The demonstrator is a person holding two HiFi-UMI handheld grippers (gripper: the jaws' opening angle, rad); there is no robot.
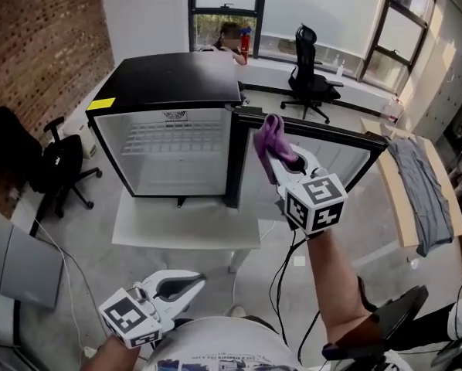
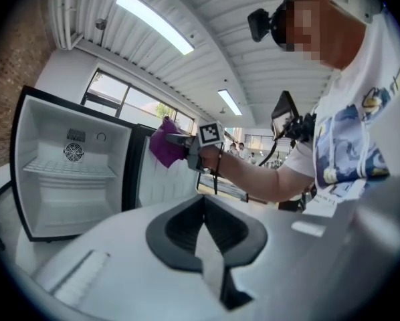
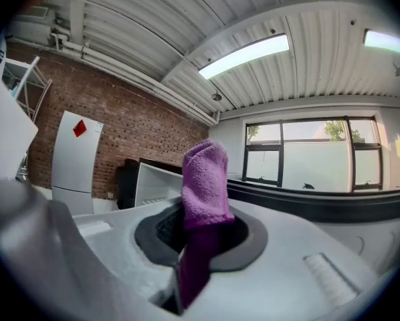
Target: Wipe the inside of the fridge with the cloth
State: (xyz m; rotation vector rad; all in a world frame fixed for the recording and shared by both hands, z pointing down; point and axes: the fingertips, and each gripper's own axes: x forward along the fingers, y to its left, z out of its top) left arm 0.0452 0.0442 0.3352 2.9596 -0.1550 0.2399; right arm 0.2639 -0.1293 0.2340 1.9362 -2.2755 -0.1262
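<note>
Clenched on the purple cloth (image 3: 205, 179), my right claw (image 1: 277, 154) holds it upright in the air before the fridge (image 1: 169, 91). The cloth is in front of the open door (image 1: 324, 141) and outside the cavity, toward the right edge of the white surface (image 1: 185, 229) that carries the fridge. My left claw (image 1: 194, 283) is pressed together on nothing, low by my body, well short of that surface's near edge.

The right gripper (image 3: 198, 243) pinches the purple cloth (image 3: 205, 179) upright.
</note>
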